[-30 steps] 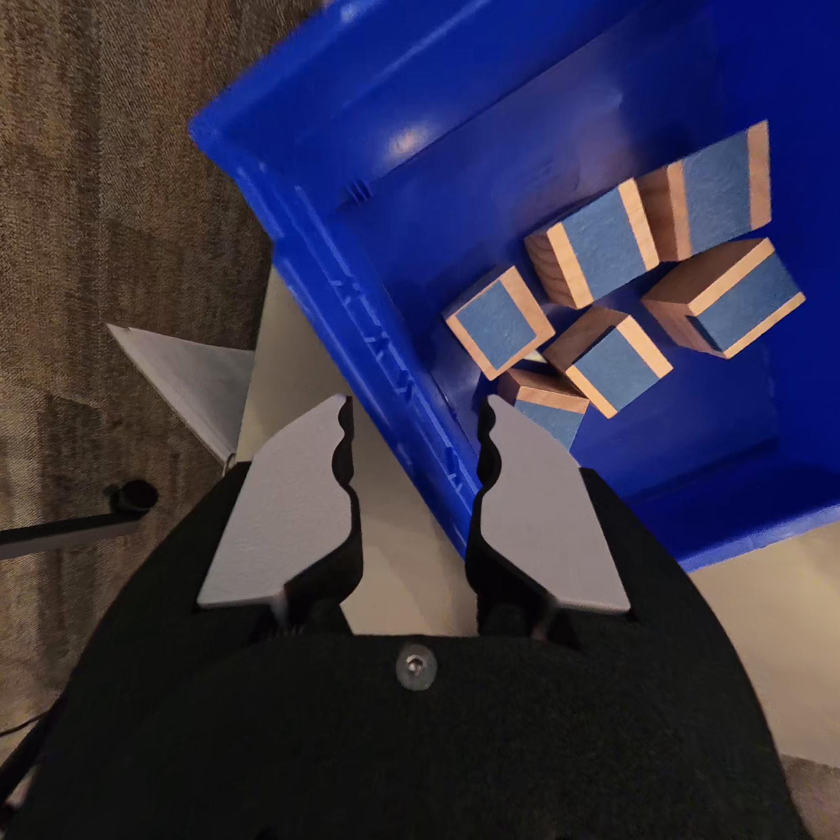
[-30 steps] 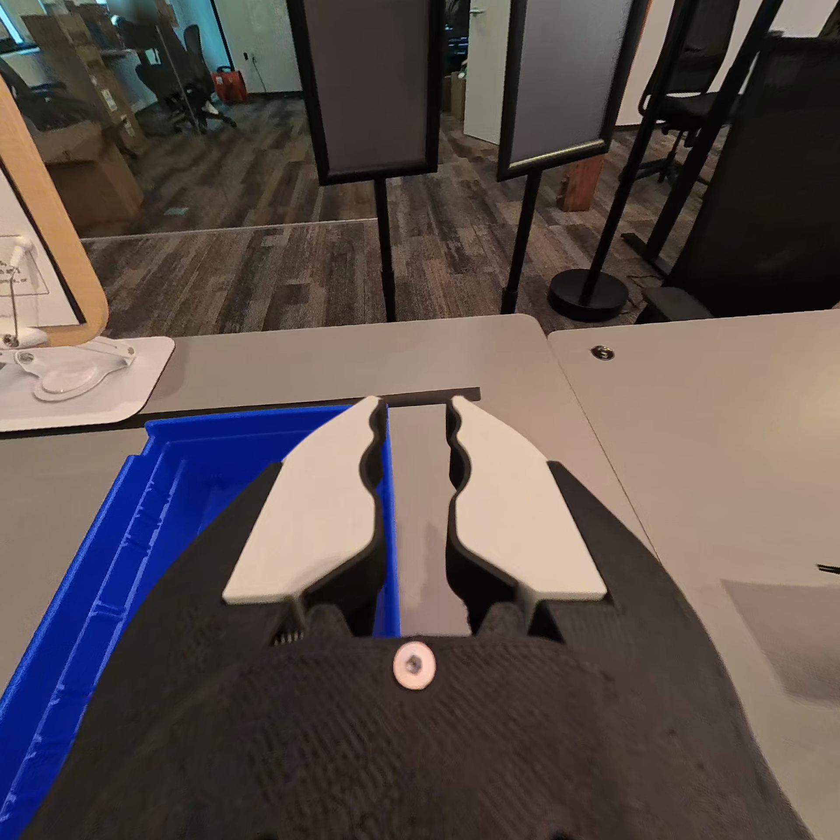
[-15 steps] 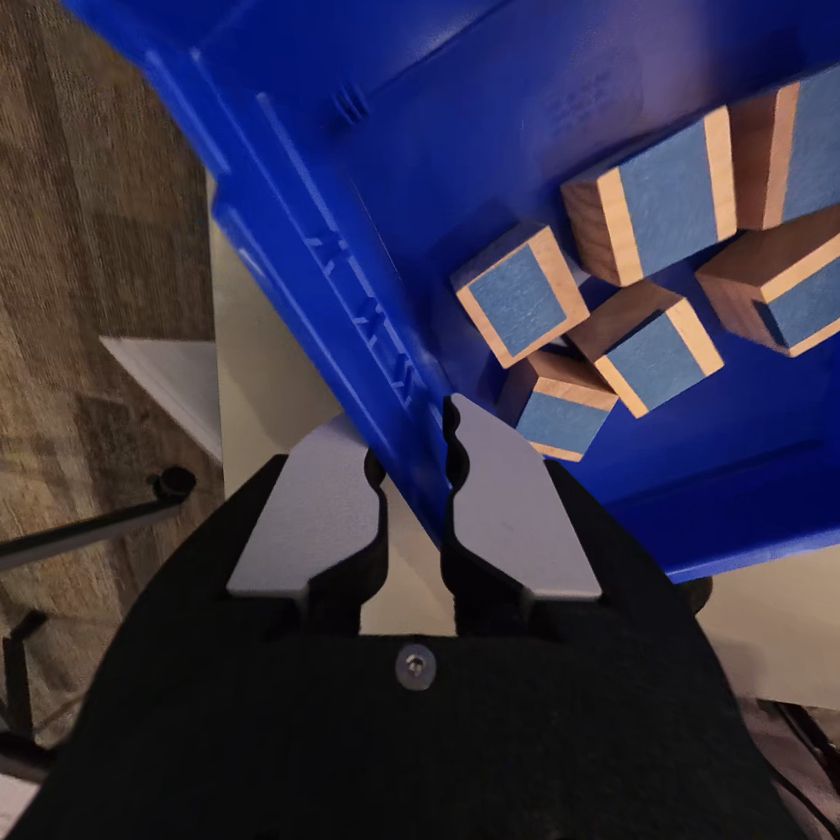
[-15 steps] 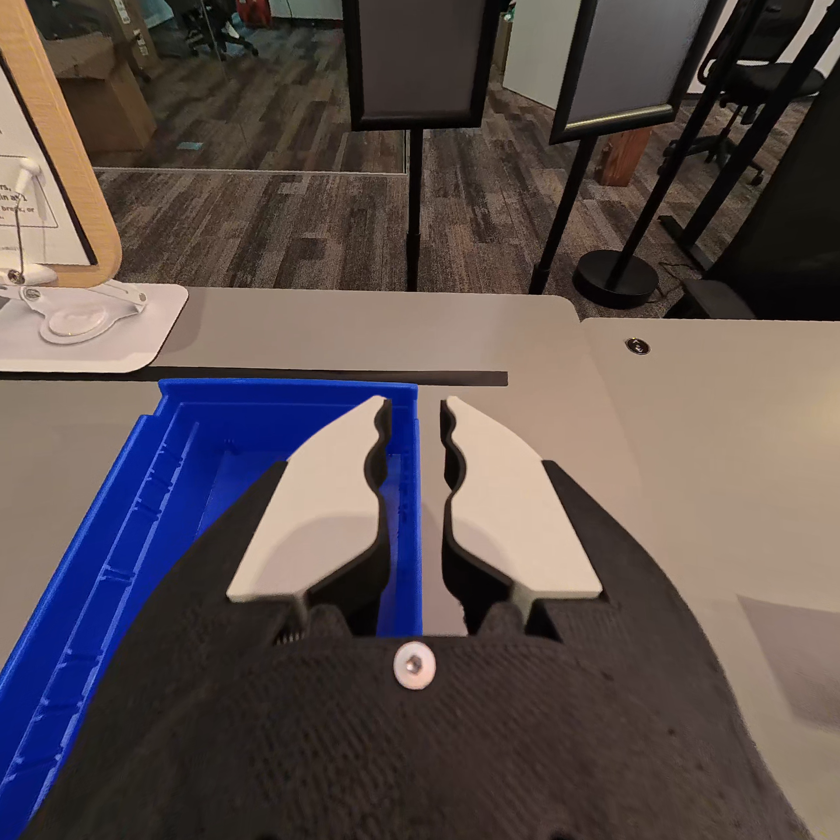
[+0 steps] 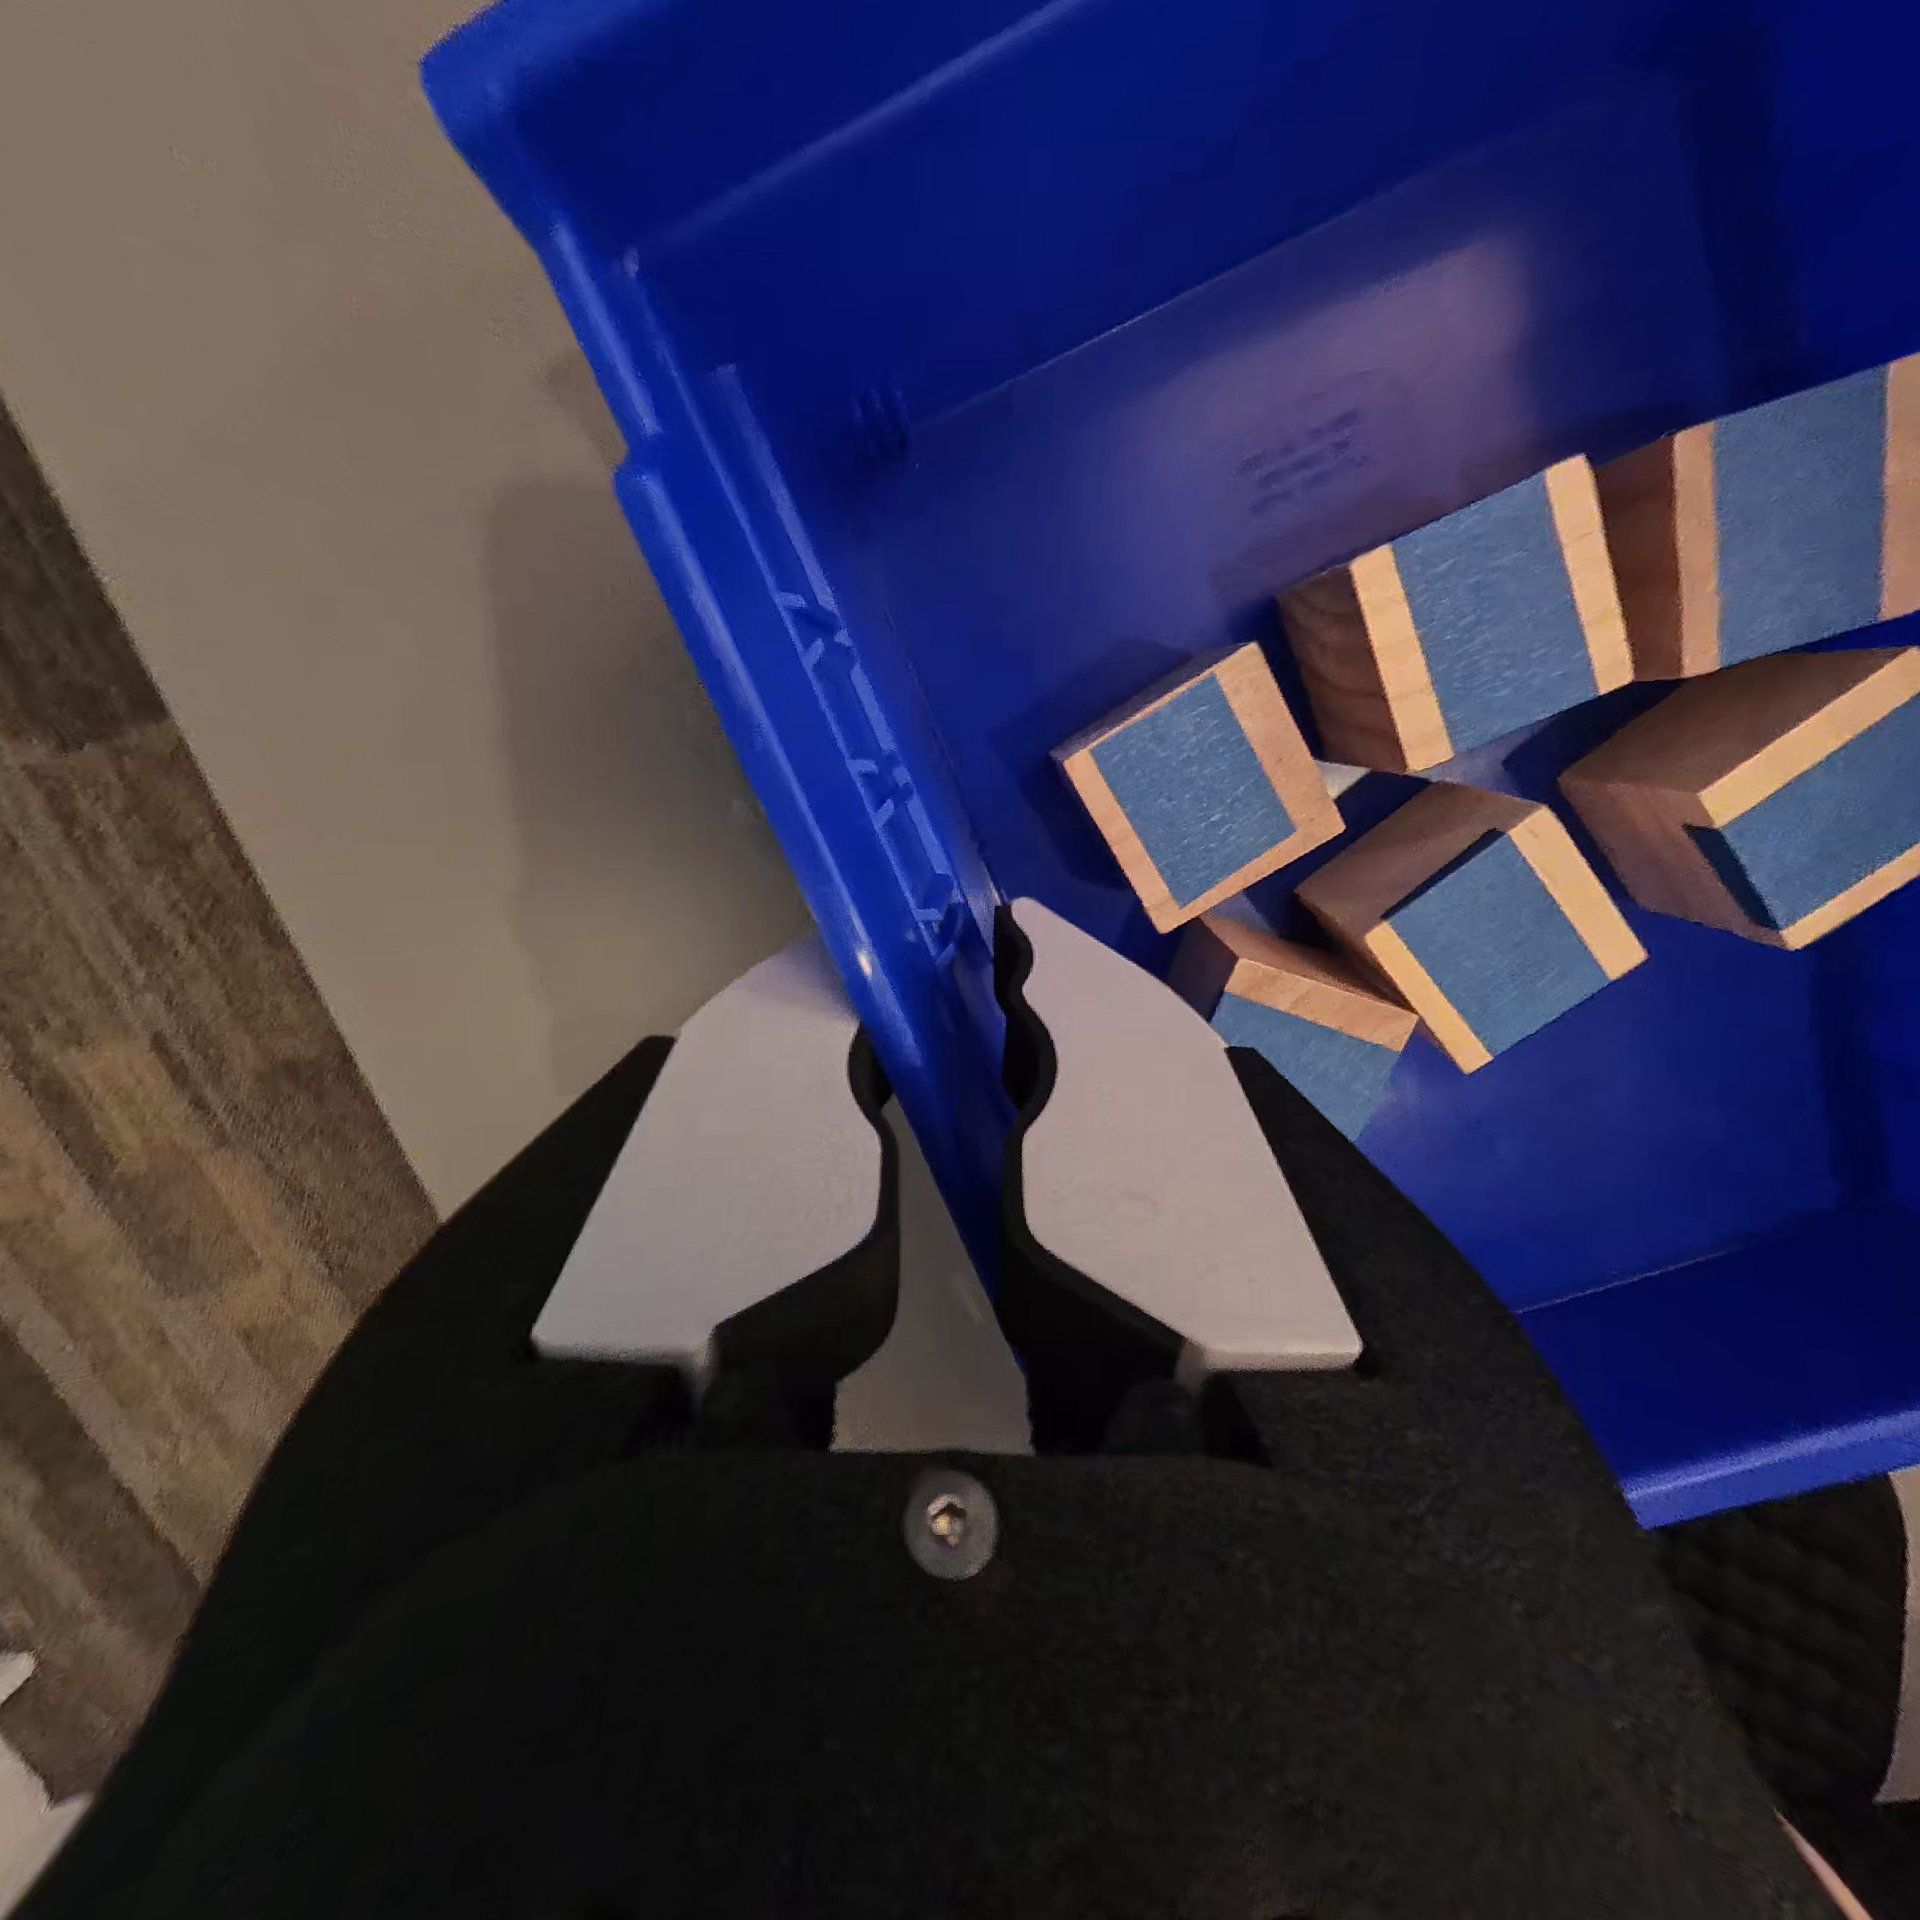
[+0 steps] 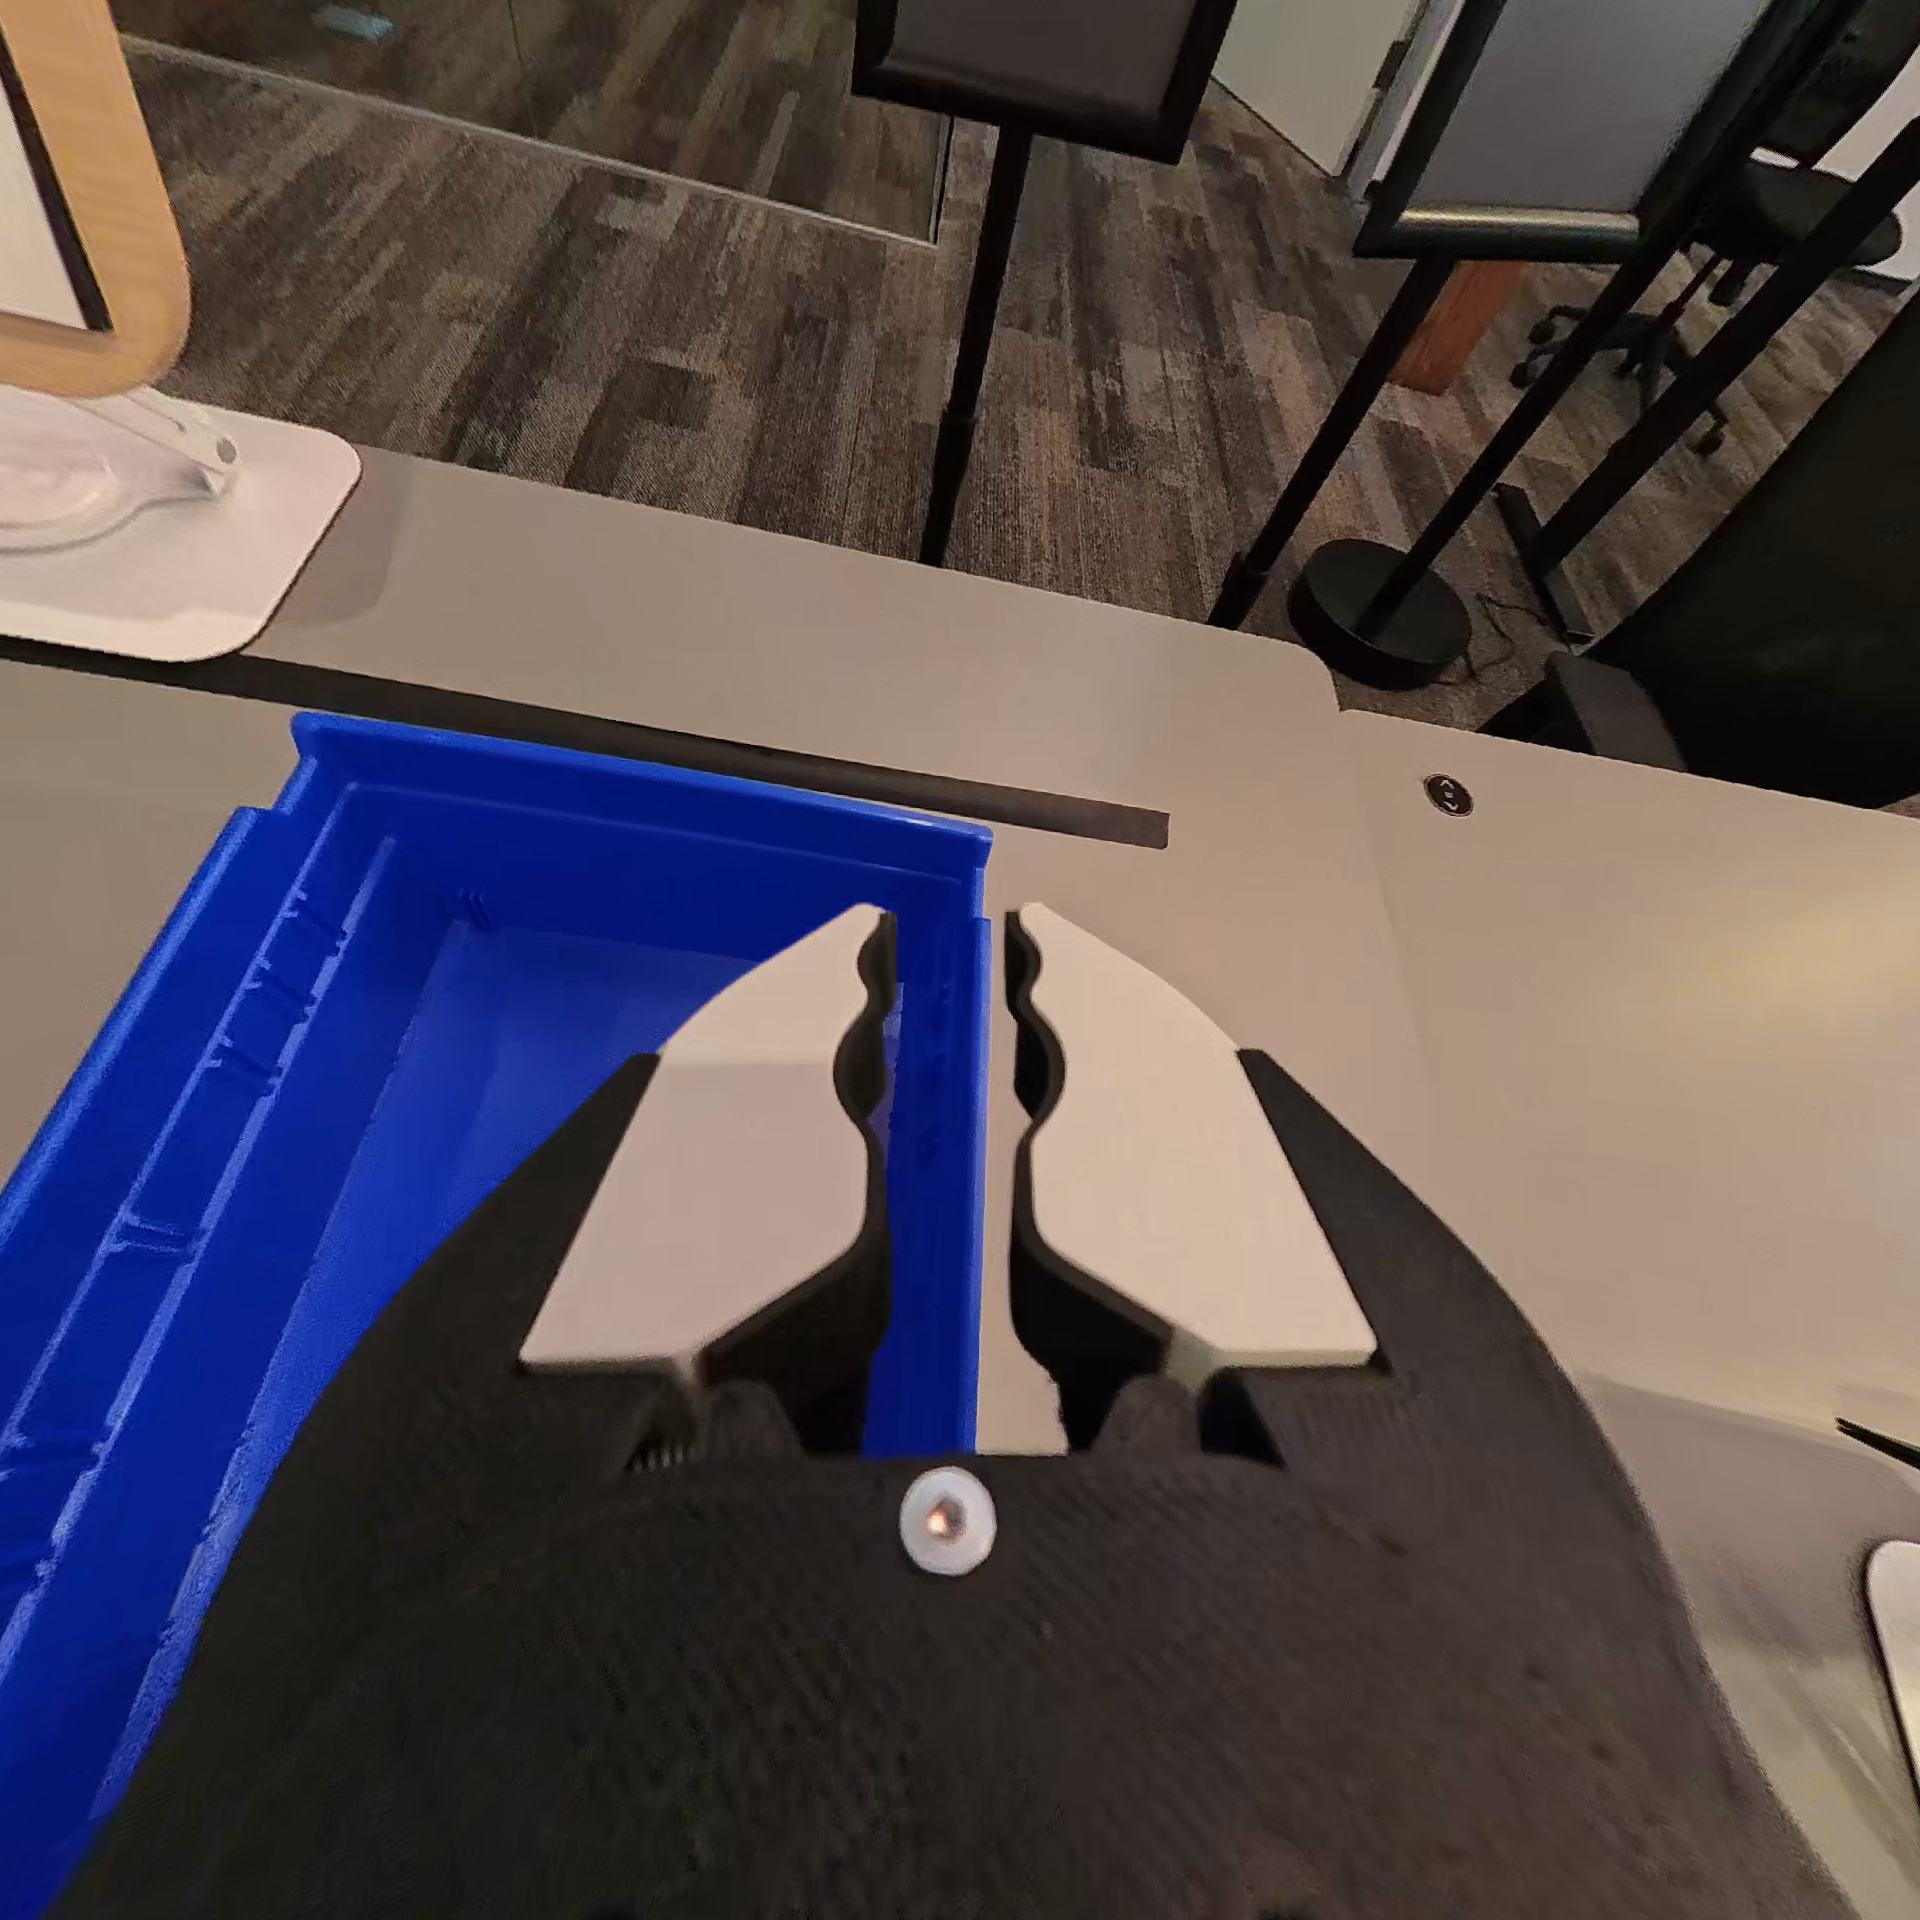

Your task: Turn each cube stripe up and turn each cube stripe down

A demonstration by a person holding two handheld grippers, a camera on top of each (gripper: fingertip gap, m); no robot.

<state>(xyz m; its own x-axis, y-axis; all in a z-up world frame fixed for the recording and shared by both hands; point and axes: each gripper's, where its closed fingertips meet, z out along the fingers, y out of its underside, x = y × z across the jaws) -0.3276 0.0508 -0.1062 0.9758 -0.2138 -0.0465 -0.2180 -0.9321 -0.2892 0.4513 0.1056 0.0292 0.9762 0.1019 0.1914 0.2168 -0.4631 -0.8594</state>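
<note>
Several wooden cubes with blue stripes lie bunched in a blue bin (image 5: pixel 831 312). The nearest ones (image 5: pixel 1200 774) (image 5: pixel 1475 925) (image 5: pixel 1486 644) show stripes on their top faces, and one (image 5: pixel 1299 1029) is half hidden behind my finger. My left gripper (image 5: pixel 920 935) straddles the bin's left wall and is shut on it. In the right wrist view my right gripper (image 6: pixel 948 914) straddles the right wall of the bin (image 6: pixel 623 790) and is closed onto it. No cubes show in that view.
The bin sits on a grey table (image 6: pixel 1558 1039). A white stand base (image 6: pixel 156 540) is at the table's far left. Black sign stands (image 6: pixel 977 312) and a round black base (image 6: pixel 1382 613) are on the carpet beyond. The table edge and carpet (image 5: pixel 125 1039) are to the left.
My left gripper moved forward and closed from wide open onto the bin's left wall. My right gripper shifted left until the bin's right wall sat between its fingers. More of the bin's inside shows.
</note>
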